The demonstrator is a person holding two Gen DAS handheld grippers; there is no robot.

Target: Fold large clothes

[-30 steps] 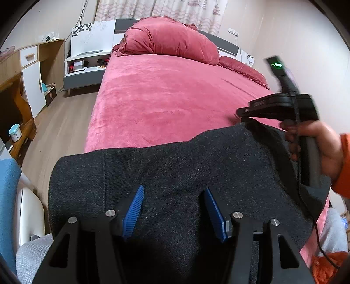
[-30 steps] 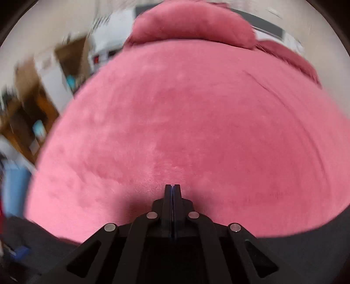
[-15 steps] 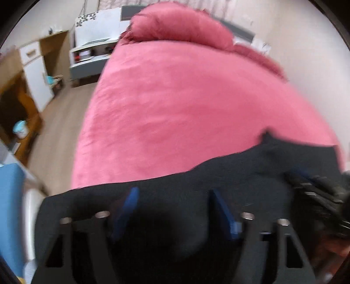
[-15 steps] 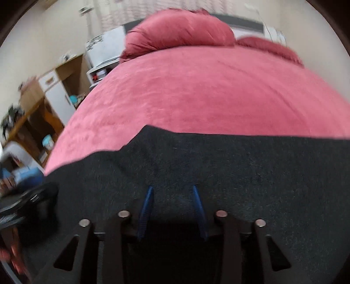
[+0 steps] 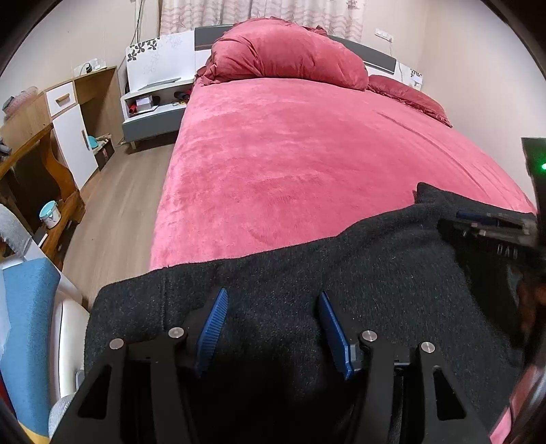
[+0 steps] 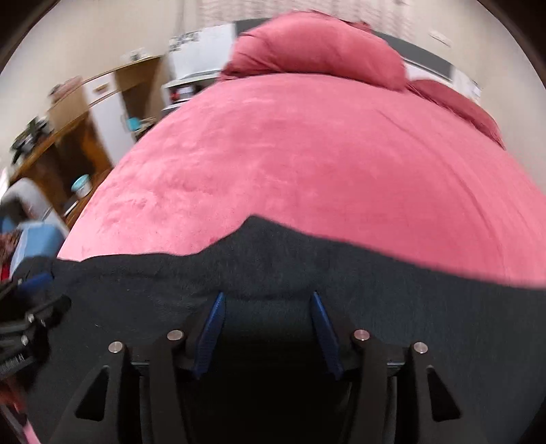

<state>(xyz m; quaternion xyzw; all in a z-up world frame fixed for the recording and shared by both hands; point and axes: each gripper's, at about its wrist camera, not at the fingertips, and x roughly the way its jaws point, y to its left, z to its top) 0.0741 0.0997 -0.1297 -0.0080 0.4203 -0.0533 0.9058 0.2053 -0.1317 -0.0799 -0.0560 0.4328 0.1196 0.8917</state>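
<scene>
Pink bed [image 5: 307,164], wooden floor [image 5: 119,205]

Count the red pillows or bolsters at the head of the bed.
2: a large bunched one against the headboard, left of centre, and a flatter one to its right, near the wall. Others may lie hidden behind them.

The garment [image 5: 341,273] spread under the fingers is charcoal black with a faintly speckled knit. The left gripper [image 5: 273,328] has a matt black frame with silver screws, and its fingers [image 5: 213,324] carry ribbed blue pads; the right gripper [image 6: 266,328] is coloured the same. Beyond the fingers the bed [image 5: 307,153] is covered in plush pinkish red, with a deeper red duvet [image 5: 286,51] heaped at its far end. The curtain [image 5: 273,10] is cream with a wavy pattern.
</scene>
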